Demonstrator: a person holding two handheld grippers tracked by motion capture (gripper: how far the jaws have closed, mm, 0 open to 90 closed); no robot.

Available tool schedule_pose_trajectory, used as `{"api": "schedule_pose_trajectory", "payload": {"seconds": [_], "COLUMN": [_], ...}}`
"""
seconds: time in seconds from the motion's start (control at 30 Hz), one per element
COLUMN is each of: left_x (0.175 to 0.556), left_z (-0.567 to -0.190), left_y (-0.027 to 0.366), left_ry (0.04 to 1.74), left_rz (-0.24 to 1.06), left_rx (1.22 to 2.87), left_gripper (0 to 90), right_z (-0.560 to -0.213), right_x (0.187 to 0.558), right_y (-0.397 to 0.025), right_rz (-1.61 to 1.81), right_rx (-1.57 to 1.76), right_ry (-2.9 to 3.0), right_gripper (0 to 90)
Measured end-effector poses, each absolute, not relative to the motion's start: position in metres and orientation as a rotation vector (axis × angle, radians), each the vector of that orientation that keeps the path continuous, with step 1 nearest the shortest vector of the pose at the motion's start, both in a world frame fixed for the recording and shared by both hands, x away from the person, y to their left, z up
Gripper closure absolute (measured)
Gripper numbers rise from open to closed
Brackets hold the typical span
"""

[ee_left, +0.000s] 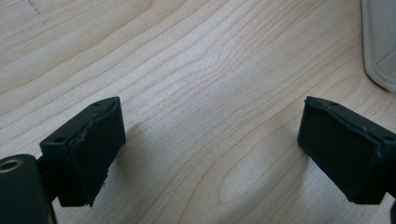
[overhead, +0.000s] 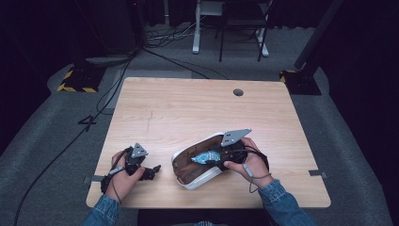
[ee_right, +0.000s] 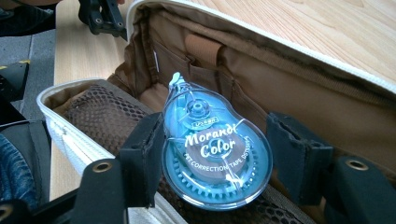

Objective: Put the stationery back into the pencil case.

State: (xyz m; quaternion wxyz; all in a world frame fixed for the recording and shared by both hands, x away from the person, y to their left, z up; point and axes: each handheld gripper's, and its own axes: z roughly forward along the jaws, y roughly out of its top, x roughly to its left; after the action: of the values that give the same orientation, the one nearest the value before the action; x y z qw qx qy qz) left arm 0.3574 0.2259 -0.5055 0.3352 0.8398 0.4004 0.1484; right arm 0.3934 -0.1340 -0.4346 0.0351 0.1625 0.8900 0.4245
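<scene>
A white pencil case (overhead: 200, 182) with a brown lining lies open on the wooden table (overhead: 197, 108), near its front edge. A blue see-through correction tape (overhead: 206, 157) marked "Morandi Color" sits between the jaws of my right gripper (overhead: 215, 158), just over the case's mesh pocket. In the right gripper view the tape (ee_right: 217, 154) fills the gap of the right gripper (ee_right: 217, 161), which is shut on it, with the case's lining (ee_right: 289, 88) behind. My left gripper (overhead: 153, 170) rests to the left of the case. Its jaws (ee_left: 210, 154) stand open over bare wood.
A corner of the white case (ee_left: 380, 46) shows at the upper right of the left gripper view. The left gripper (ee_right: 100, 16) appears beyond the case in the right gripper view. A cable hole (overhead: 238, 92) sits near the table's far edge. Cables and stands lie on the floor beyond.
</scene>
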Motion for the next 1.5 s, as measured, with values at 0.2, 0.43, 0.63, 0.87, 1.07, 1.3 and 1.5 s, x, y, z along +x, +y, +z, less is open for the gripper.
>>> {"api": "schedule_pose_trajectory", "payload": {"seconds": [0.2, 0.43, 0.63, 0.87, 1.07, 1.3, 1.5], "left_x": [0.357, 0.357, 0.358, 0.357, 0.357, 0.357, 0.358], "left_z": [-0.505, -0.505, -0.505, -0.505, -0.505, -0.505, -0.505], "left_y": [0.226, 0.226, 0.226, 0.226, 0.228, 0.240, 0.244], "left_ry": [1.044, 1.044, 1.043, 1.045, 1.045, 1.080, 1.095], "left_rz": [0.387, 0.386, 0.380, 0.377, 0.382, 0.398, 0.402], "left_rx": [2.191, 2.192, 2.194, 2.194, 2.197, 2.180, 2.171], "left_gripper": [8.1, 8.1, 8.1, 8.0, 8.1, 8.0, 7.9], "right_z": [-0.433, -0.425, -0.414, -0.403, -0.396, -0.394, -0.395], "right_x": [0.393, 0.393, 0.392, 0.393, 0.395, 0.397, 0.397], "right_y": [-0.136, -0.145, -0.164, -0.187, -0.212, -0.237, -0.256], "right_rz": [1.310, 1.337, 1.354, 1.368, 1.374, 1.350, 1.328], "right_rx": [0.482, 0.482, 0.520, 0.573, 0.657, 0.736, 0.801], "right_ry": [2.691, 2.642, 2.581, 2.499, 2.420, 2.363, 2.329], "right_gripper": [32.9, 32.2, 32.2, 29.0, 26.3, 24.1, 22.7]}}
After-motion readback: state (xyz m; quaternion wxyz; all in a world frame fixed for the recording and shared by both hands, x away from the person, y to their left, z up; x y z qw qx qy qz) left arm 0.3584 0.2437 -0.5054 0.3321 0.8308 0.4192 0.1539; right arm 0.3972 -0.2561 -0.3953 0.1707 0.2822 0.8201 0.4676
